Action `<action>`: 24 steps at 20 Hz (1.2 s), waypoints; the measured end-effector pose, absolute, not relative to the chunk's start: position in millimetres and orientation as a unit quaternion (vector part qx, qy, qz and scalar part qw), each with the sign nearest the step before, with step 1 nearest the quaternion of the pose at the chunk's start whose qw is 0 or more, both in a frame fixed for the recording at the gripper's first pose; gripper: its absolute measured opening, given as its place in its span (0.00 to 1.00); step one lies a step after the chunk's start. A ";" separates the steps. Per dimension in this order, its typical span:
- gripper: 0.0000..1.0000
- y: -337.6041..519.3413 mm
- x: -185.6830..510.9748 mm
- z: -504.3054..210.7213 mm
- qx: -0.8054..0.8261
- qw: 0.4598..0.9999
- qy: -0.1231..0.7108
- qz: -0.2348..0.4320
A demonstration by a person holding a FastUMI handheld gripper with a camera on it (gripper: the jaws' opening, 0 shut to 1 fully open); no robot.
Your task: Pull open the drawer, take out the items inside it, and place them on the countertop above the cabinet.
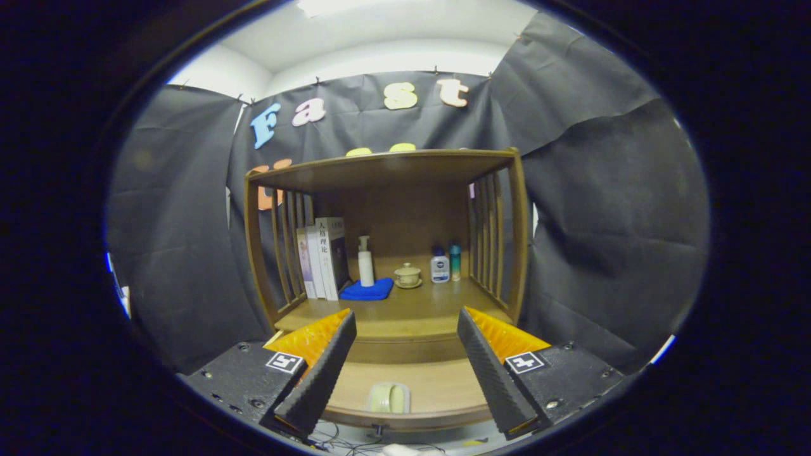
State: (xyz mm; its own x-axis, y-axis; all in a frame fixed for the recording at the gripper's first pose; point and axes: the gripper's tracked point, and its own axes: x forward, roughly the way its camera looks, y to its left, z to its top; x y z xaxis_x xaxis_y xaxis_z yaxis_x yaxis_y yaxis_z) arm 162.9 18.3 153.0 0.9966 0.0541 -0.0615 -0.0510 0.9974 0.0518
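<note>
Wooden cabinet (386, 171) with slatted sides stands straight ahead of the gripper (403, 380), whose fingers are spread wide and hold nothing. Between the fingers, low on the cabinet front, lies the brown wooden drawer (437, 386), its front flush and shut as far as can be judged. A pale green recessed handle (388, 398) sits in the drawer front, midway between the fingertips and just ahead of them; neither finger touches it.

Assessment of progress: the task appears to be at its start. Drawer not yet pulled, contents hidden, nothing taken out.

Above the drawer and beyond the fingers runs the wooden desk surface (418, 310) where the items are to go. Its rear part already carries upright books (324, 256) beyond the left finger, a white pump bottle (365, 261), a folded blue cloth (367, 290), a small cream lidded cup on a saucer (407, 275), and two small bottles (446, 263) toward the right. Its front strip, nearest the fingers, is bare wood.

Remaining: engage the handle, pull the drawer out, lift each item, set it on the desk.
</note>
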 end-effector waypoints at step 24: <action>0.87 57.3 266.4 -70.9 -0.048 0.850 0.525 0.005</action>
State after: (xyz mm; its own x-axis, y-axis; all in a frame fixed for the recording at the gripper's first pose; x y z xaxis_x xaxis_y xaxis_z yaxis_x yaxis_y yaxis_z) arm 266.4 57.3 -70.9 0.4486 -0.0412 -0.8928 -0.0587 0.9954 -0.0754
